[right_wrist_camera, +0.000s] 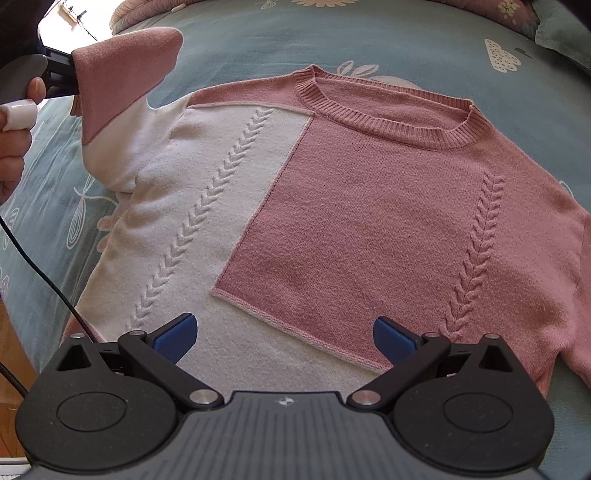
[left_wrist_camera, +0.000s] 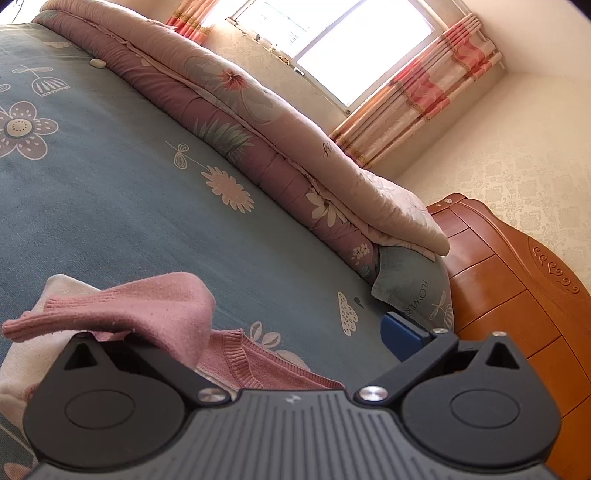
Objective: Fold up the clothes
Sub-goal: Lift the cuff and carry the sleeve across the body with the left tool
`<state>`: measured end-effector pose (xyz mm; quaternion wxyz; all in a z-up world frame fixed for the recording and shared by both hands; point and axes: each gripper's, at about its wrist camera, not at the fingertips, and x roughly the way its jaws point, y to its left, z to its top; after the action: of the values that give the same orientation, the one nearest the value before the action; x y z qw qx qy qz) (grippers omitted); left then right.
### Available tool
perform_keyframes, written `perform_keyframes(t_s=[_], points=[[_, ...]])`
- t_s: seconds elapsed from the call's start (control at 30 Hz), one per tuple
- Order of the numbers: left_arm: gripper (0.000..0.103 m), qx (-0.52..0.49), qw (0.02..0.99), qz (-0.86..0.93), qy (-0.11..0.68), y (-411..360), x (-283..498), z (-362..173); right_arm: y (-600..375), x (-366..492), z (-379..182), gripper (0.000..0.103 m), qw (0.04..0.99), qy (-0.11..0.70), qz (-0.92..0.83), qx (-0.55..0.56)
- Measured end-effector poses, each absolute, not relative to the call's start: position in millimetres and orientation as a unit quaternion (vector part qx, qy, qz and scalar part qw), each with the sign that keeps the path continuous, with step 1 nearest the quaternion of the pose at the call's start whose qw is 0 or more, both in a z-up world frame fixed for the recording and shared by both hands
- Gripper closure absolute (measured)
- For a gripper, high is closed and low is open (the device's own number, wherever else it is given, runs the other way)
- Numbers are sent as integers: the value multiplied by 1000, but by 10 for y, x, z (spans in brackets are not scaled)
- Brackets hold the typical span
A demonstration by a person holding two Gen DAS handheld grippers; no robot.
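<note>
1. Right gripper (right_wrist_camera: 284,338) hung with its blue fingers (right_wrist_camera: 177,334) spread wide and nothing between them, just above the lower hem of the sweater (right_wrist_camera: 369,206).
2. Left gripper (left_wrist_camera: 258,339) looked spread as well in its own view, with the pink sleeve (left_wrist_camera: 155,306) draped over its left finger; whether it actually pinched the sleeve could not be told. From the right wrist view the sleeve (right_wrist_camera: 122,81) was lifted off the bed beside a hand (right_wrist_camera: 14,122).
3. Spread flat and face up on the blue floral bedsheet (right_wrist_camera: 406,33), the sweater showed a white panel (right_wrist_camera: 177,206) and a pink one.
4. Judged soft, light and limp, the knit would sag and stretch, not hold a crease.
5. Ribbed cuff, hem and collar (right_wrist_camera: 388,114) seemed the firmest places to pinch.
</note>
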<state>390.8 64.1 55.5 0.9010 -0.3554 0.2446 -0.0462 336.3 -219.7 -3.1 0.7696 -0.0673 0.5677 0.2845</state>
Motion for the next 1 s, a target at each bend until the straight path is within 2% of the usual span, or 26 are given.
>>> perform_keyframes(t_s=[0.6,1.0], points=[[1,-338,896,-101,268,-100,4254,520,-2744,3177,-120,0,745,603,279,-66],[1,-287,890,-137,327,-558,4367,270,-2783,3100,-177,0,738,614,273,-66]])
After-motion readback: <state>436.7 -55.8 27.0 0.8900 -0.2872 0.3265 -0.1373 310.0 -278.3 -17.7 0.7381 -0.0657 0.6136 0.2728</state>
